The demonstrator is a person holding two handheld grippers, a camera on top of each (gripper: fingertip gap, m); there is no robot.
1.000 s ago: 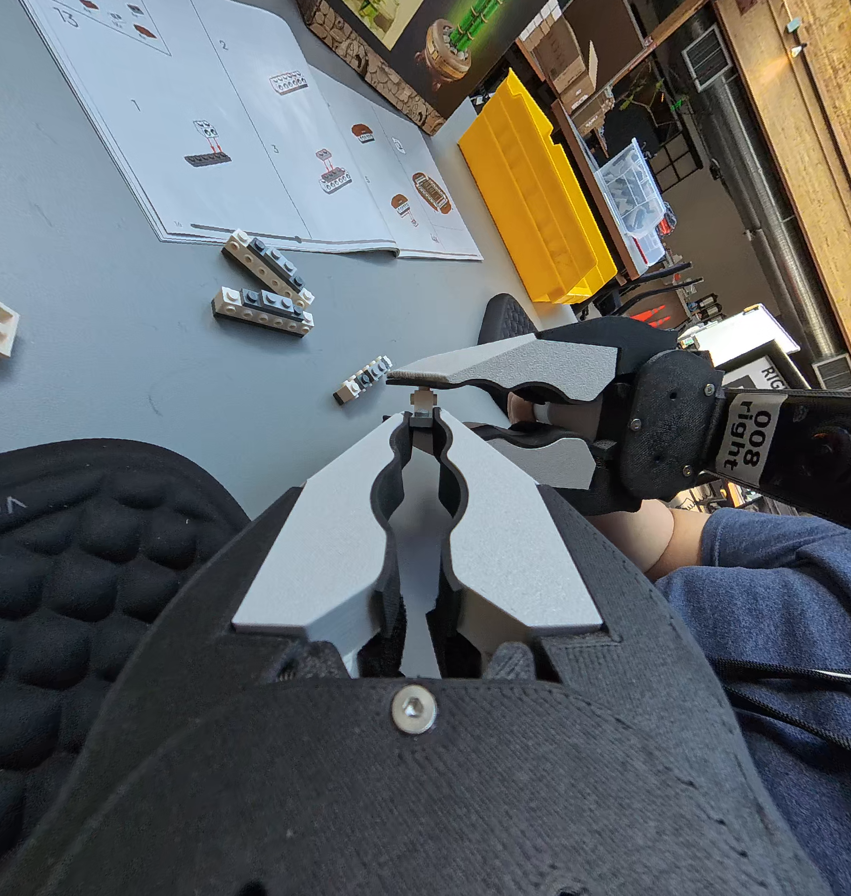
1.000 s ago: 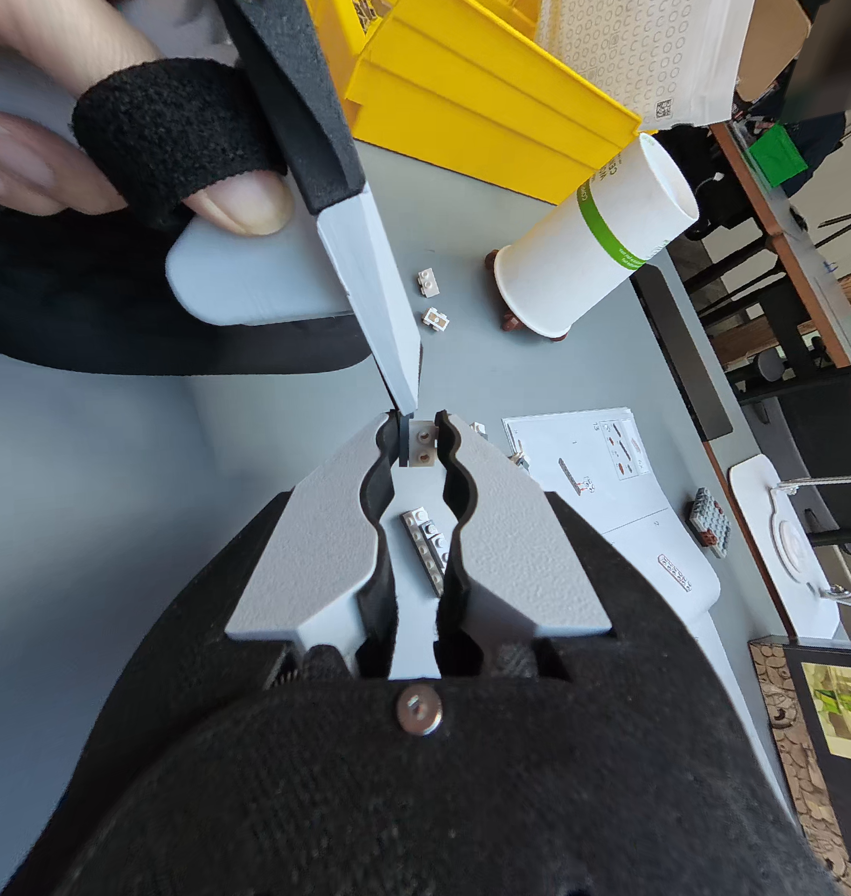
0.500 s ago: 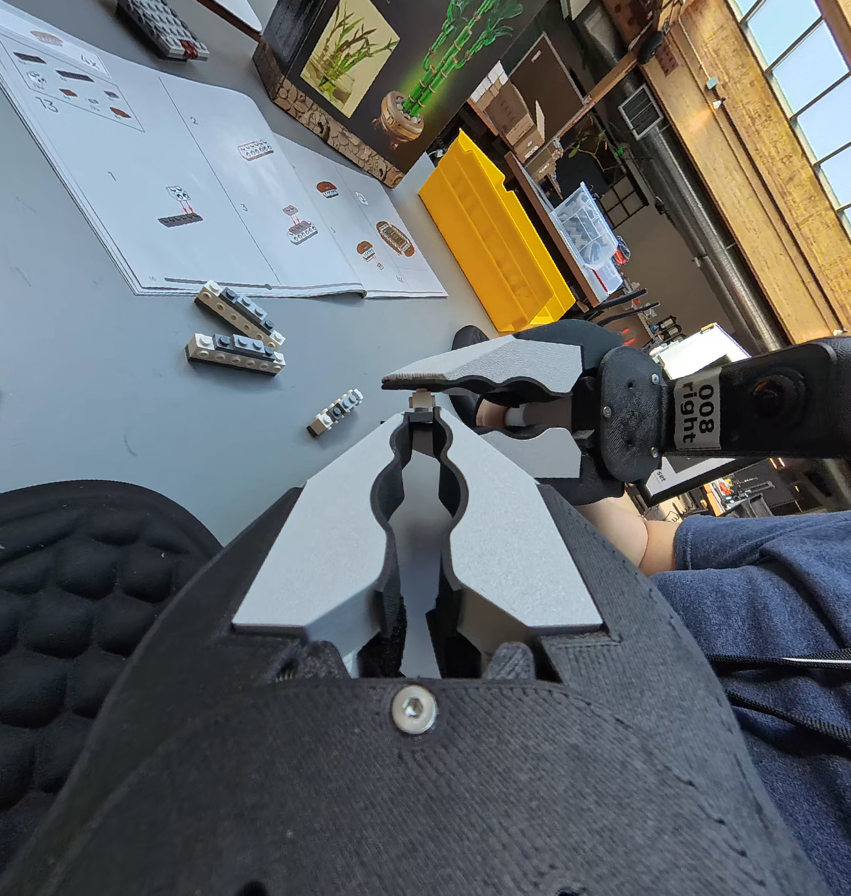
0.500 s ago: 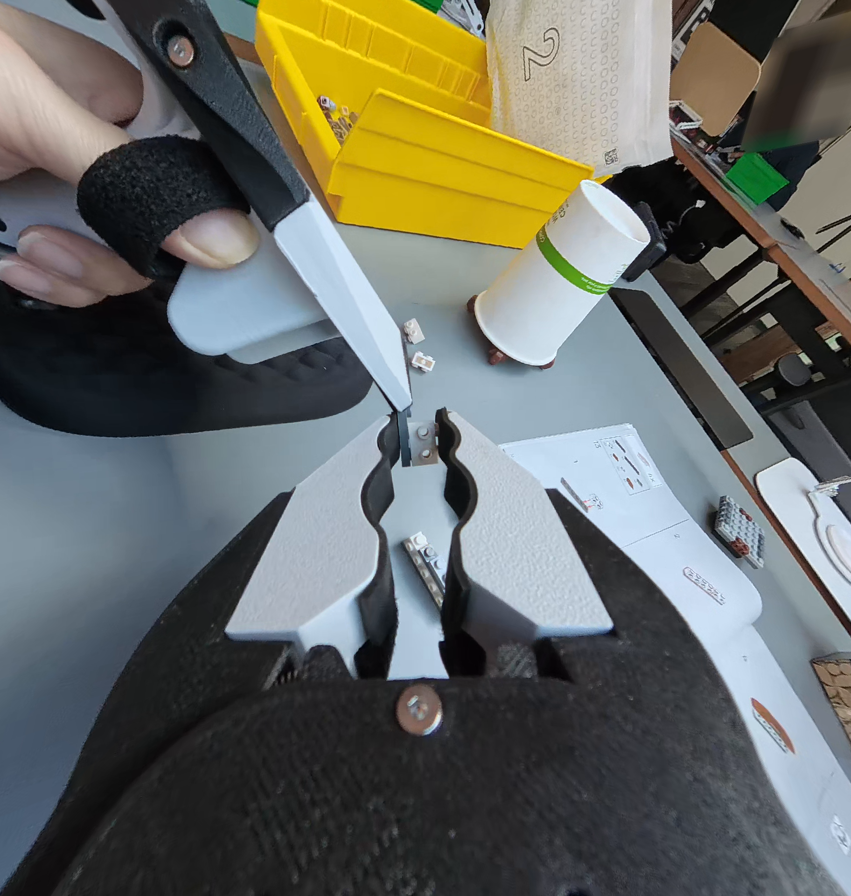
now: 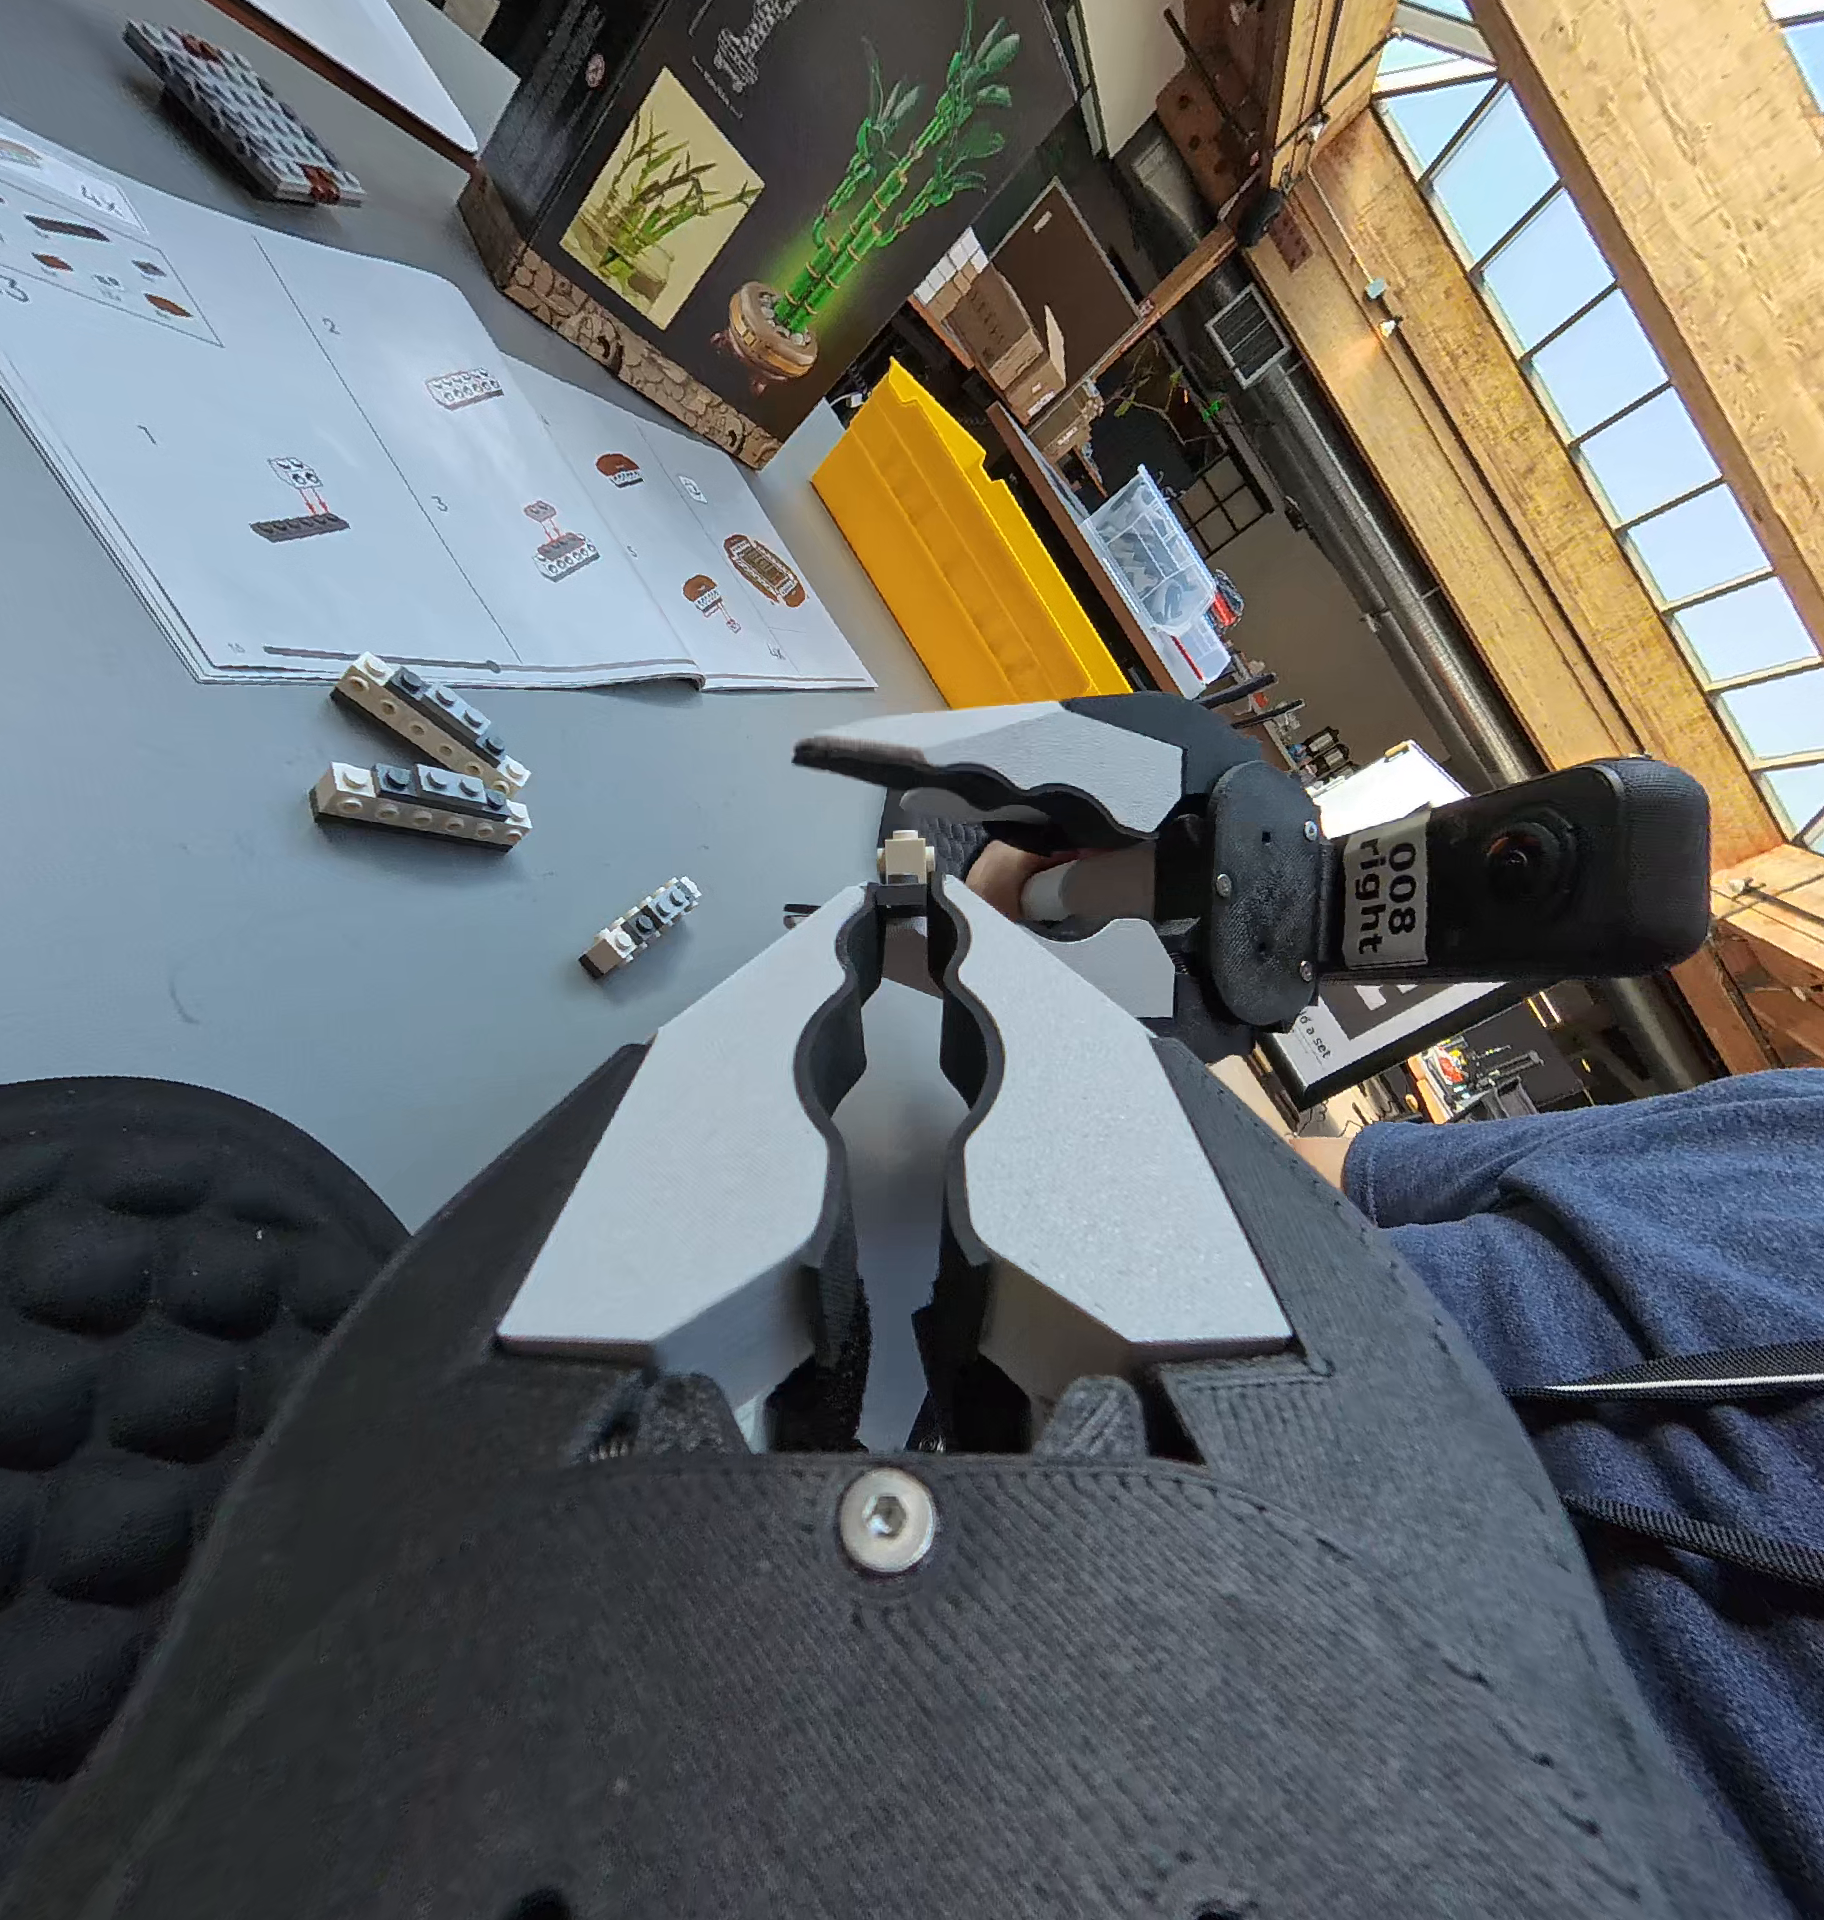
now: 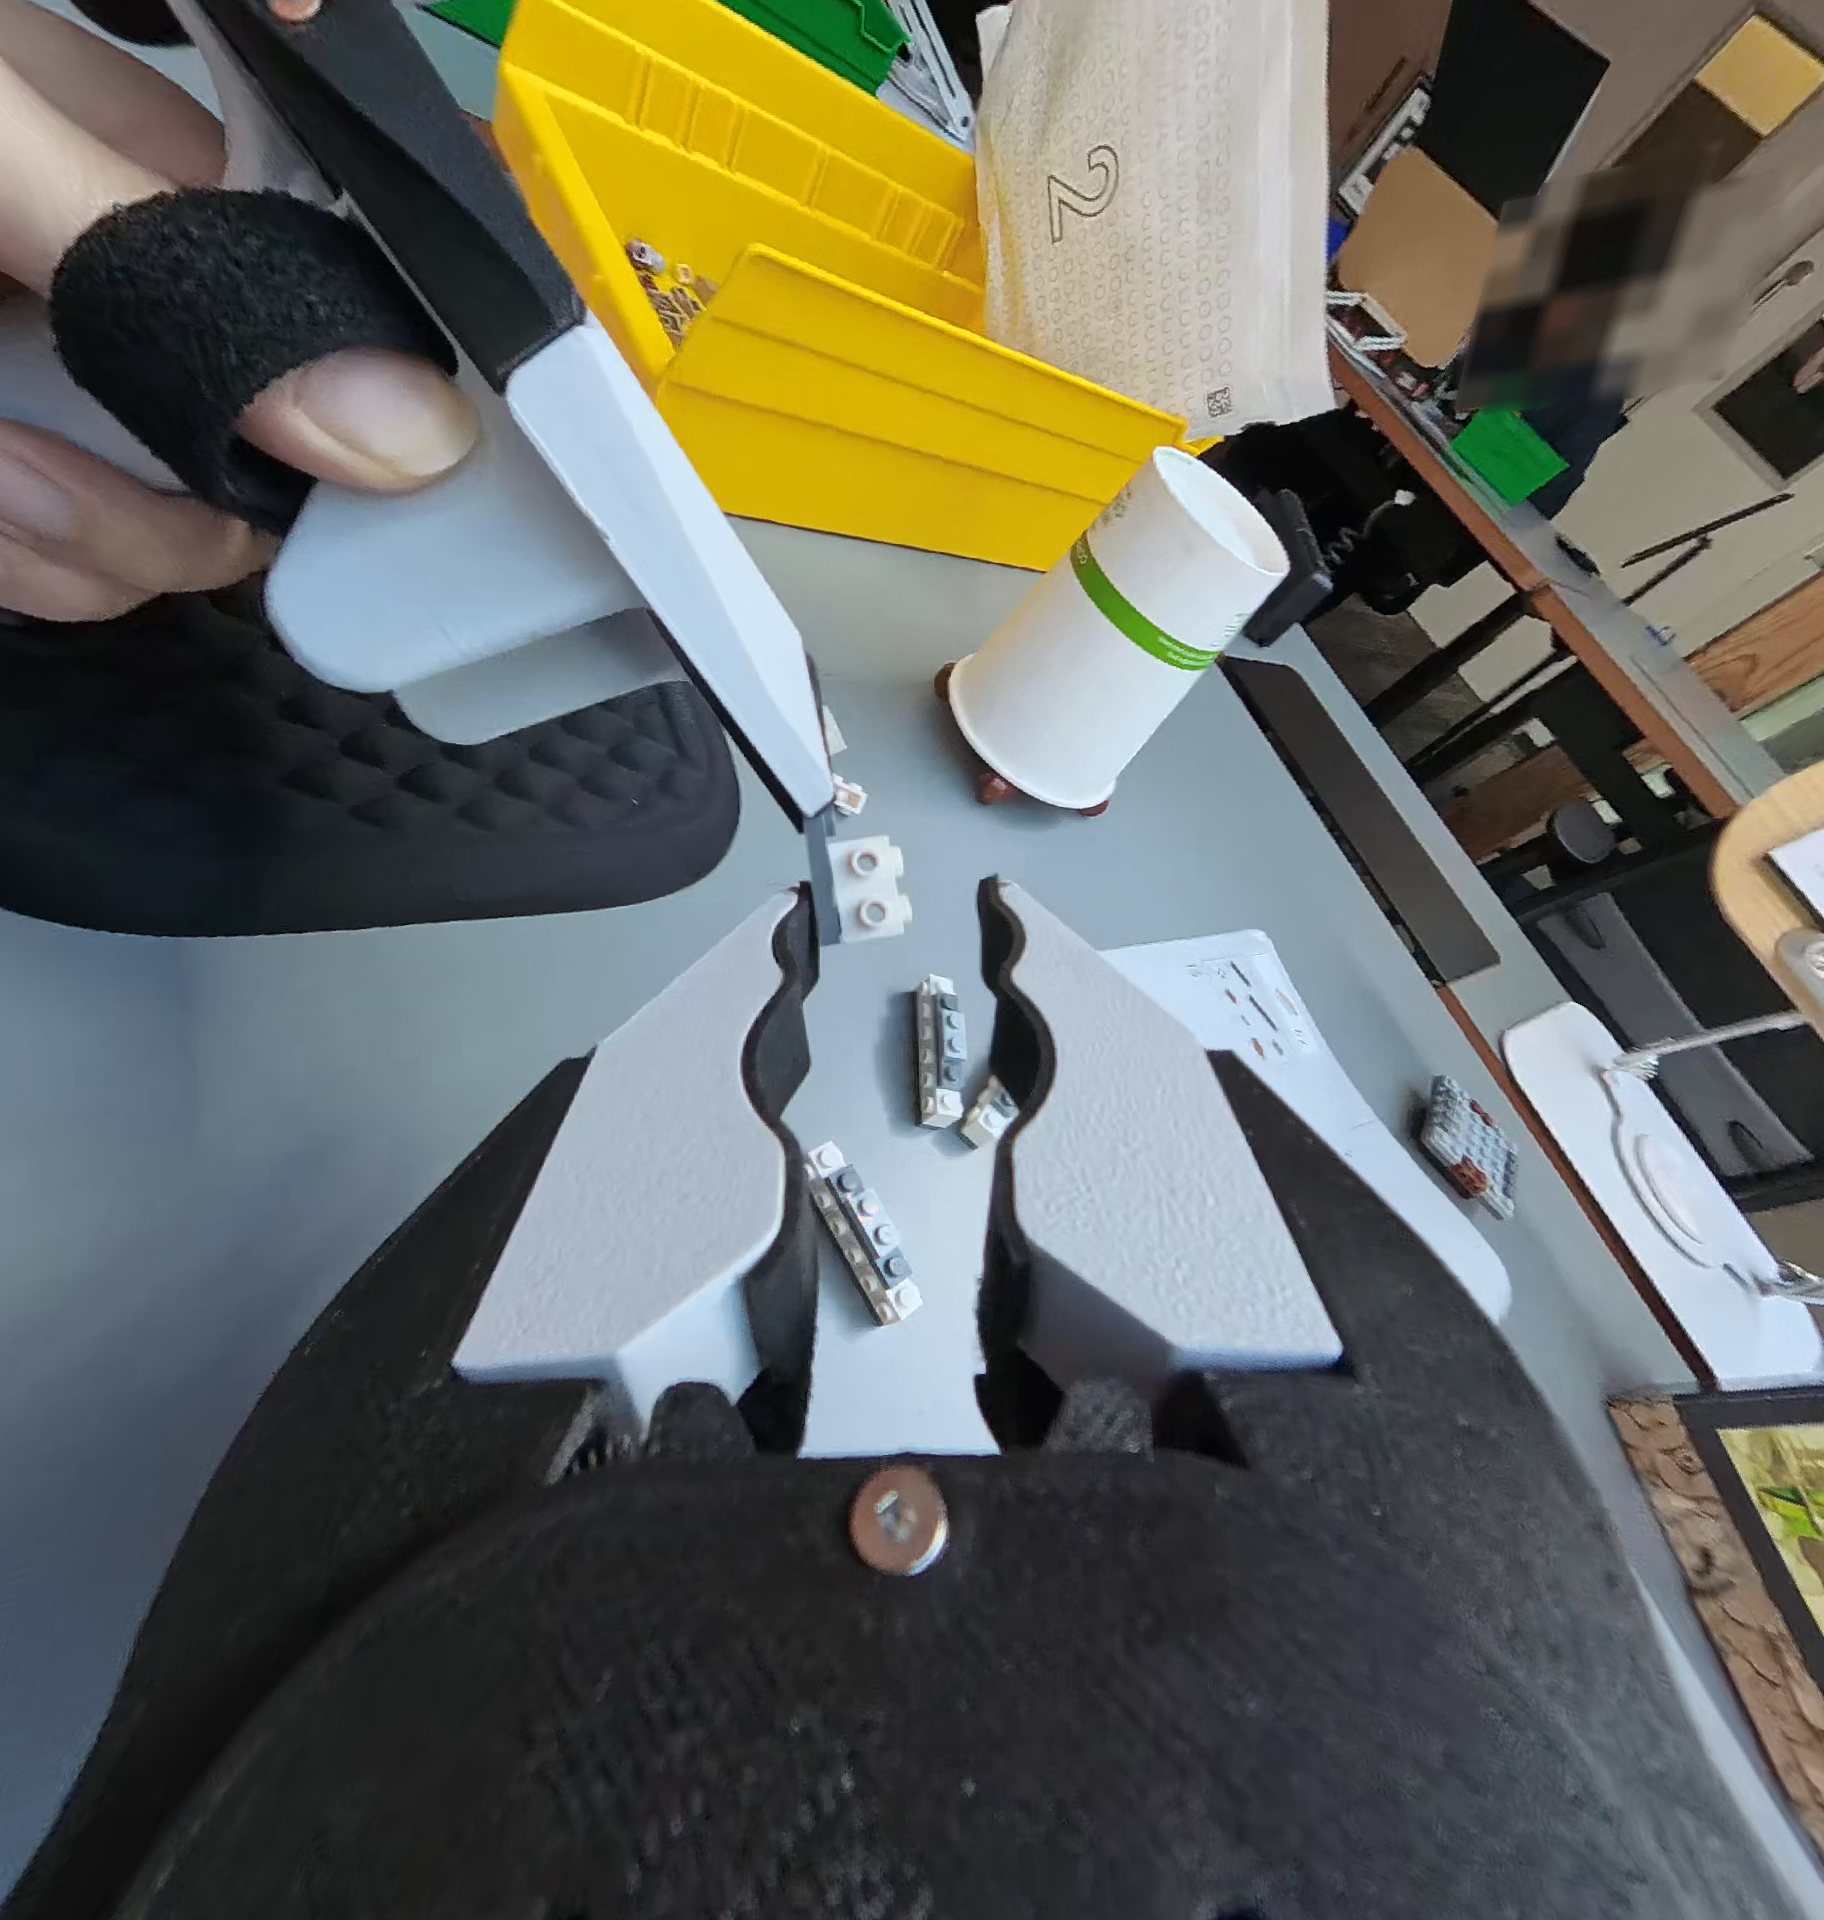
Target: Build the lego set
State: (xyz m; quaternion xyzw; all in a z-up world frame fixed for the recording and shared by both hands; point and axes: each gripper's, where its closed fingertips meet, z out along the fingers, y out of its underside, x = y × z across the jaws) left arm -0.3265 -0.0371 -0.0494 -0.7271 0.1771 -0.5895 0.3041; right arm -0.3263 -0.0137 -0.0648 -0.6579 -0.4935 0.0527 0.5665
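Observation:
My left gripper (image 5: 906,902) is shut on a small lego piece (image 5: 906,864): a dark grey plate with a white brick on it, held above the grey table (image 5: 264,987). In the right wrist view the left gripper (image 6: 820,821) comes in from the upper left and the lego piece (image 6: 866,888) sits between my right gripper's tips. My right gripper (image 6: 895,902) is open and empty, its jaws either side of the piece; whether the left one touches the plate I cannot tell. It shows open in the left wrist view (image 5: 877,821).
Three short grey-and-white brick strips (image 5: 420,805) (image 6: 864,1226) lie on the table by the open instruction booklet (image 5: 368,468). Yellow bins (image 6: 835,364), a tipped paper cup (image 6: 1105,655), a black padded rest (image 6: 316,779), the set's box (image 5: 783,208) and a grey studded plate (image 6: 1469,1143) stand around. Only a small space, under 4 cm, lies between the two pairs of fingers.
My right gripper has opened and let go of the small piece. The left gripper still holds it and both have risen from the table.

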